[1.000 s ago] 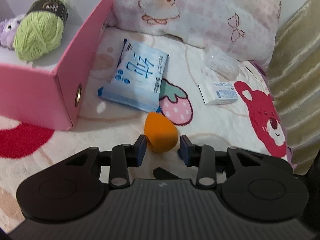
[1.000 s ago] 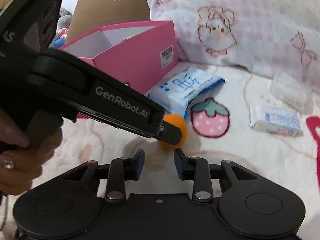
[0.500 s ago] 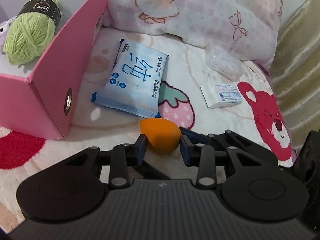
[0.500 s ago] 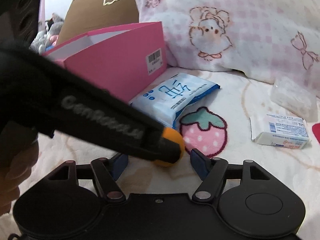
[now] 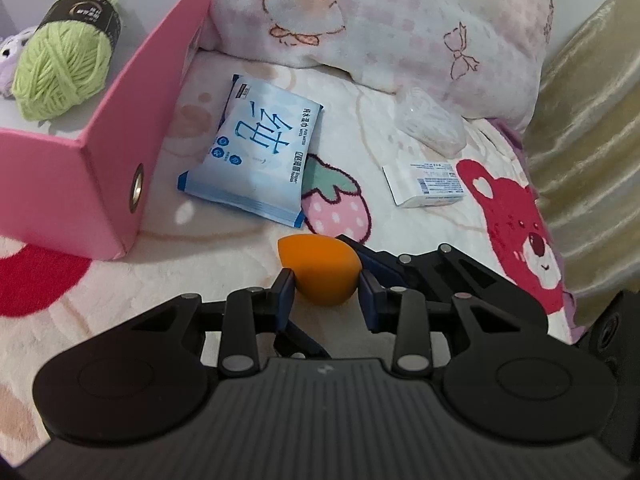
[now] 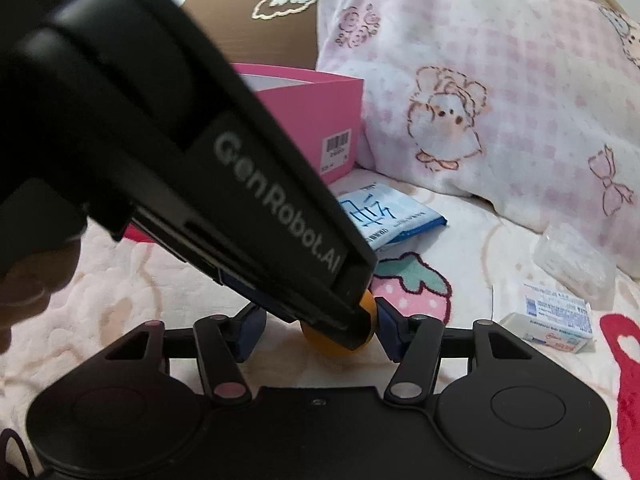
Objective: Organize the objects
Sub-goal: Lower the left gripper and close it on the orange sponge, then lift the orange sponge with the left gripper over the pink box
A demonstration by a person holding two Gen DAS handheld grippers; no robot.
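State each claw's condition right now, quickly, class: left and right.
Left claw: closed on the orange sponge.
Right claw: open; its jaws have just been closing, with the sponge between them, ungripped.

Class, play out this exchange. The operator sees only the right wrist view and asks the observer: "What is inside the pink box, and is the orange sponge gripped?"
Observer: A green yarn ball lies in the pink box.
Operator: Anything else in there?
Observer: A purple plush peeks in beside the yarn ball.
Operator: And the sponge?
Observer: Fingers of the left gripper press both sides of the sponge.
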